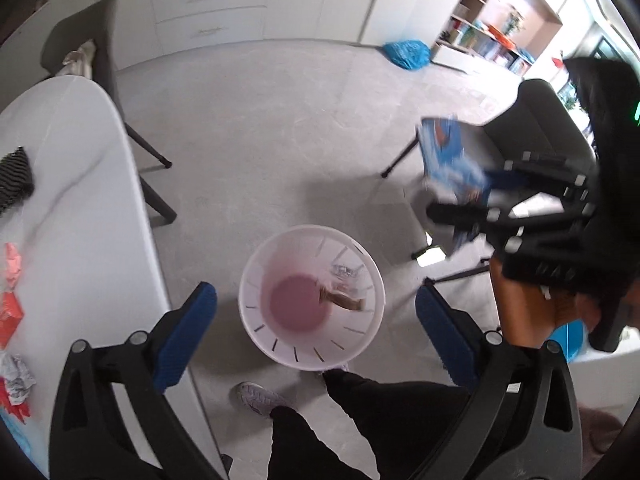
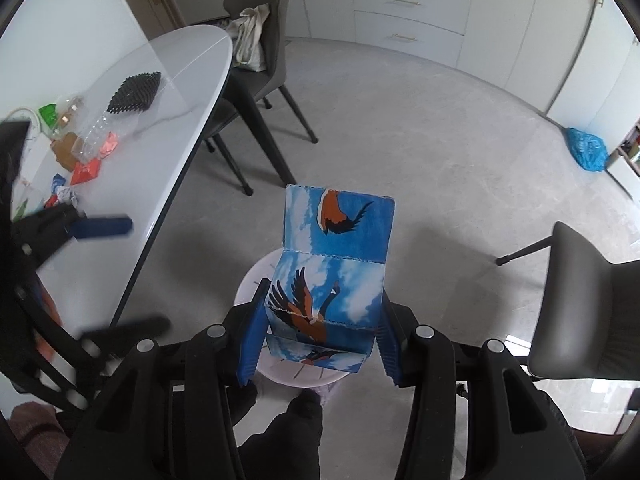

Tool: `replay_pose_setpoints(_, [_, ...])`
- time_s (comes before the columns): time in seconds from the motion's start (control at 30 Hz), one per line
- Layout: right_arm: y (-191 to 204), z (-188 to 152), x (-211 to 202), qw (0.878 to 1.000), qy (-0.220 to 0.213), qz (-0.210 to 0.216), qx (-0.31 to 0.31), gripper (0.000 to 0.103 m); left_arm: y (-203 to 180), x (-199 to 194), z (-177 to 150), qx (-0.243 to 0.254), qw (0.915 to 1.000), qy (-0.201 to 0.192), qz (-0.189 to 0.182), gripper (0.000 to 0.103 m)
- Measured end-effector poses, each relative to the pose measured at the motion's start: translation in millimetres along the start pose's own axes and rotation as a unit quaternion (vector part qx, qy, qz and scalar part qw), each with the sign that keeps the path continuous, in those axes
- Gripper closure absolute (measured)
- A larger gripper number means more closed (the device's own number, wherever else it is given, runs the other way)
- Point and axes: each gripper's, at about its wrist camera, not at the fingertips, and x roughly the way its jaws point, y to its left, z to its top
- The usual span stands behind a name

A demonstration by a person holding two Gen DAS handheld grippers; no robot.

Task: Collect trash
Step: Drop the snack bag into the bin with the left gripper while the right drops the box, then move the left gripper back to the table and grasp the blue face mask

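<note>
Standing upright between the pads of the right gripper [image 2: 320,334], the blue carton [image 2: 332,280] is clamped above the white bin [image 1: 312,300], long axis vertical; the left gripper [image 1: 316,324] gapes empty.

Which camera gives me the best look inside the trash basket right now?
The left wrist view: it looks straight down into the trash basket, showing its pink bottom and a brown scrap. In the right wrist view the blue bird-print box hides all but a strip of rim.
</note>
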Motion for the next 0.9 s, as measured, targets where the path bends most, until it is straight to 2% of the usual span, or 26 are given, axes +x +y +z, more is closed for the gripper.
replay_pose_setpoints(0.13, [6.3, -5.9, 15.4, 0.999, 0.012, 0.022, -0.024, 0.053, 16.8, -29.2, 5.2, -0.048, 0.9986, -0.024, 0.003, 0.008])
replay_pose_setpoints(0.23, [15.4, -14.8, 30.9, 0.998, 0.020, 0.033, -0.044, 0.051, 32.9, -59.7, 2.2, -0.085, 0.9939, -0.055, 0.044, 0.008])
replay_pose_setpoints(0.3, [21.6, -19.4, 39.7, 0.998, 0.027, 0.033, -0.052, 0.032, 42.2, -75.9, -4.0, -0.105, 0.9893, -0.072, 0.071, 0.008])
replay_pose_setpoints(0.33, [24.0, -21.0, 44.0, 0.998, 0.030, 0.031, -0.053, 0.019, 46.1, -83.3, -7.6, -0.113, 0.9870, -0.079, 0.083, 0.008])
replay_pose_setpoints(0.37, [26.2, -22.1, 47.0, 0.998, 0.027, 0.023, -0.052, 0.015, 51.3, -91.1, -10.8, -0.122, 0.9843, -0.085, 0.095, 0.008])
replay_pose_setpoints(0.5, [25.4, -14.9, 39.8, 1.000, 0.009, 0.010, -0.019, 0.009, 65.1, -117.2, -31.9, -0.144, 0.9749, -0.102, 0.136, 0.008])
replay_pose_setpoints(0.63, [26.5, 1.4, 7.5, 0.999, -0.040, -0.007, 0.008, 0.002, 75.5, -138.4, -51.1, -0.165, 0.9663, -0.111, 0.163, 0.008])
replay_pose_setpoints(0.7, [29.0, 9.9, -6.6, 0.998, -0.060, -0.014, 0.004, 0.002, 80.6, -145.6, -59.5, -0.178, 0.9631, -0.117, 0.164, 0.008])
replay_pose_setpoints(0.9, [55.8, 29.4, -23.8, 0.996, -0.079, -0.011, -0.035, 0.002, 99.4, -156.9, -73.2, -0.204, 0.9568, -0.124, 0.166, 0.008])
